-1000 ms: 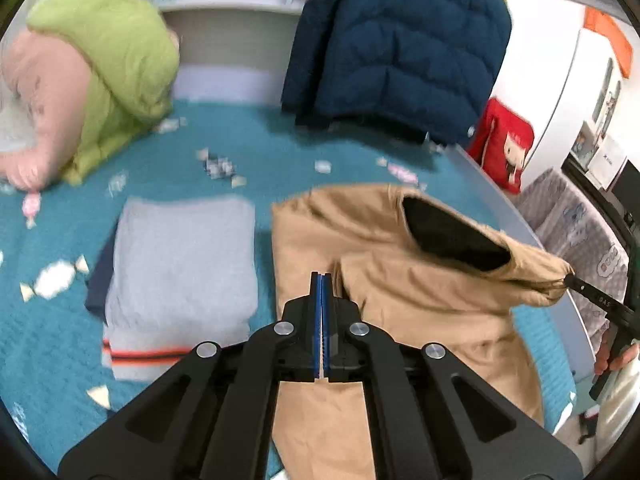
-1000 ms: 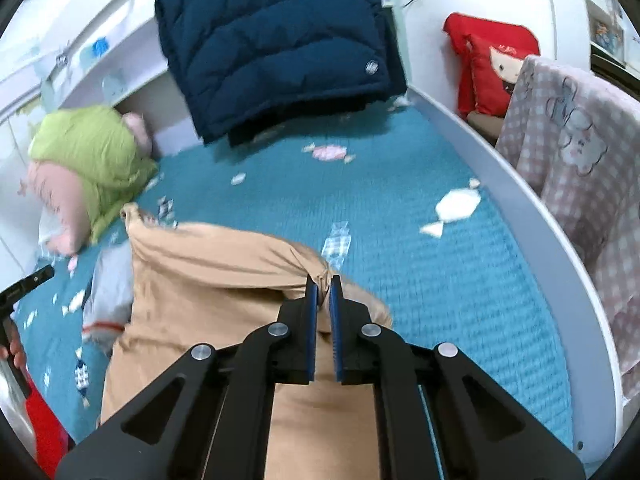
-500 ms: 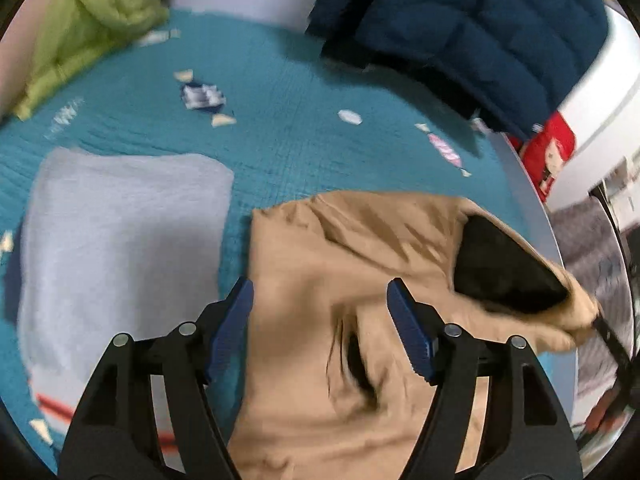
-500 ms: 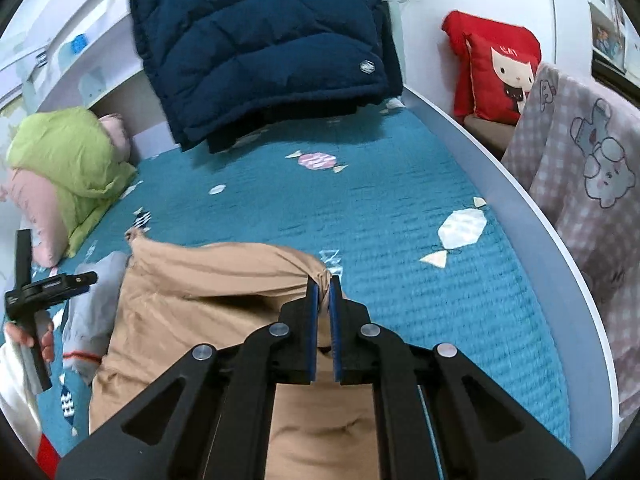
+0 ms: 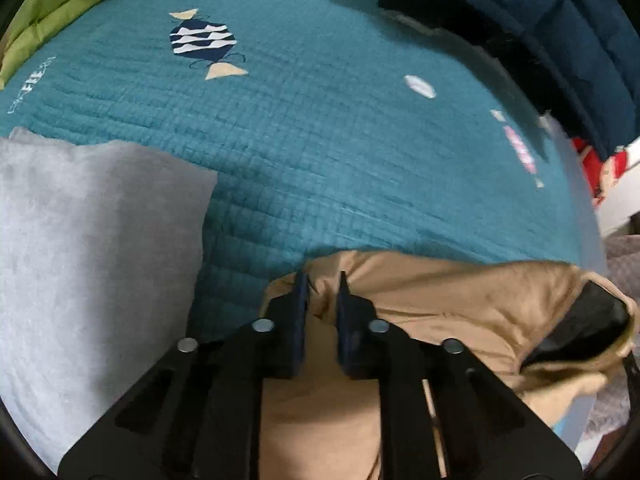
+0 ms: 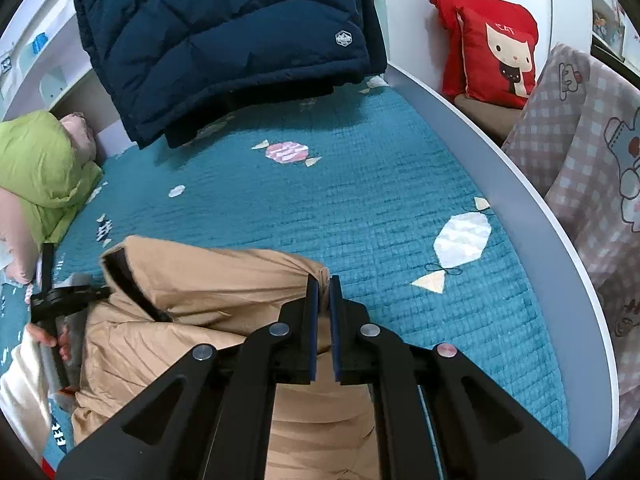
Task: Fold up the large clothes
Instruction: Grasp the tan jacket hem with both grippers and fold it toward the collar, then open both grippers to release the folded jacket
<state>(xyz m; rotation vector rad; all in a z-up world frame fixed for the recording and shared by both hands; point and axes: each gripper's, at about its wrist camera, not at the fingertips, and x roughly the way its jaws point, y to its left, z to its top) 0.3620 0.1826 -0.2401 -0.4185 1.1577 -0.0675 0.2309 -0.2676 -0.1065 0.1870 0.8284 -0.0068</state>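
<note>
We have a big tan jacket (image 6: 224, 320) lying on the teal bed (image 6: 360, 208), and we are in the middle of folding it. Our left gripper (image 5: 322, 292) has just been closing its jaws, and now they pinch the jacket's top edge near its left corner, with cloth bunched between the pads. Our right gripper (image 6: 324, 292) is clenched on the other top corner of the same jacket, with a fold of tan cloth squeezed in its jaws. So both hands have a hold – one at each end of that edge. A folded grey garment (image 5: 92, 248) lies just beside the jacket on the left (it looks done already), and a dark blue puffy coat (image 6: 224, 40) hangs at the far end of the bed. To do this step well, we think both hands should lift together and keep the edge pulled straight between them, so the cloth does not sag or twist. Then we should lay it down flat – edge to edge – and only let go once it lies smooth.
</note>
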